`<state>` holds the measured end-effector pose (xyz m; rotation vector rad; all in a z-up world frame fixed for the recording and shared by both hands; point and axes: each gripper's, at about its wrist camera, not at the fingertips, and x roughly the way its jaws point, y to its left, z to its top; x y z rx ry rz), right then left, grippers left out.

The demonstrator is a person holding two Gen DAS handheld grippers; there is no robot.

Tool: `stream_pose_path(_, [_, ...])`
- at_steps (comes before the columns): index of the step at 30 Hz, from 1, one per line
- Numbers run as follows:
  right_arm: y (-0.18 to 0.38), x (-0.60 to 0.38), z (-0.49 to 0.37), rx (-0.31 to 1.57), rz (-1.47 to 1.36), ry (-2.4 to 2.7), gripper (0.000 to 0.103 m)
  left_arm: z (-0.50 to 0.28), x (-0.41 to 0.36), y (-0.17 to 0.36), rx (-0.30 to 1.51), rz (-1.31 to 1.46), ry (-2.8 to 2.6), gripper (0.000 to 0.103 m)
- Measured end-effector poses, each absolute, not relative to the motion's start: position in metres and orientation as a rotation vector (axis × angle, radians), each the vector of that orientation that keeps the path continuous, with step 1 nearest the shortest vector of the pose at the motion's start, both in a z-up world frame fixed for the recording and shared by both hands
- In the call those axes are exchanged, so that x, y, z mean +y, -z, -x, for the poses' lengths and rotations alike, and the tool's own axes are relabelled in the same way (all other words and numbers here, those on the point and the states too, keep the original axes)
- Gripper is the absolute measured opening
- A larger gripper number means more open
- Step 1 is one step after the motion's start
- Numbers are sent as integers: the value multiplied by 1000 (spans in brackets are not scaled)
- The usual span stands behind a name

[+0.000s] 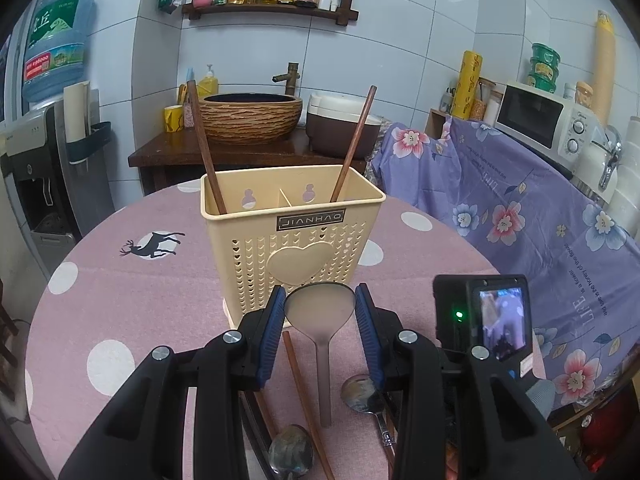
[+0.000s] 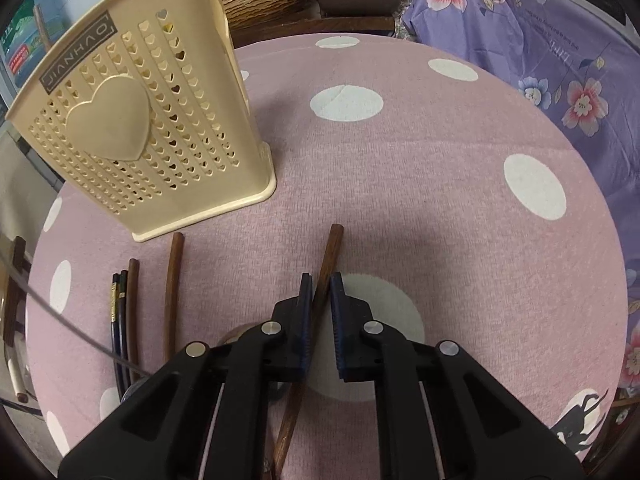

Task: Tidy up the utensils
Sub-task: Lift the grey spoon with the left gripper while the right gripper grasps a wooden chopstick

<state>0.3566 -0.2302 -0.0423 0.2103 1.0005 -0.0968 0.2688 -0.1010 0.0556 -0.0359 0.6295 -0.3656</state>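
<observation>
A round table under a pink, white-dotted cloth [image 2: 400, 168] is filling a tiled kitchen corner, and the cream perforated utensil holder [image 1: 292, 236] is standing at its middle with two wooden chopsticks [image 1: 206, 148] already leaning inside. The left gripper [image 1: 320, 304] is pinching the bowl of a light, stiff plastic rice paddle [image 1: 320, 308], its handle hanging towards the near edge, so the smooth bowl is looking liable to slip. The right gripper [image 2: 319, 300] is sitting pressed together on a thin, rigid wooden chopstick [image 2: 330, 252] lying right of the holder, gripping near mid-length, while other chopsticks [image 2: 174, 280] are waiting on the left.
</observation>
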Motion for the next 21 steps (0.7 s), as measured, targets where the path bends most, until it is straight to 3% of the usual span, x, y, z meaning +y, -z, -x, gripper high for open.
stream_pose_path(11, [36, -255, -386, 923, -233, 81, 8, -267, -100, -56, 624, 34, 368, 36])
stream_pose_path(21, [-57, -266, -339, 652, -210, 23, 8, -266, -98, -57, 621, 40, 365, 36])
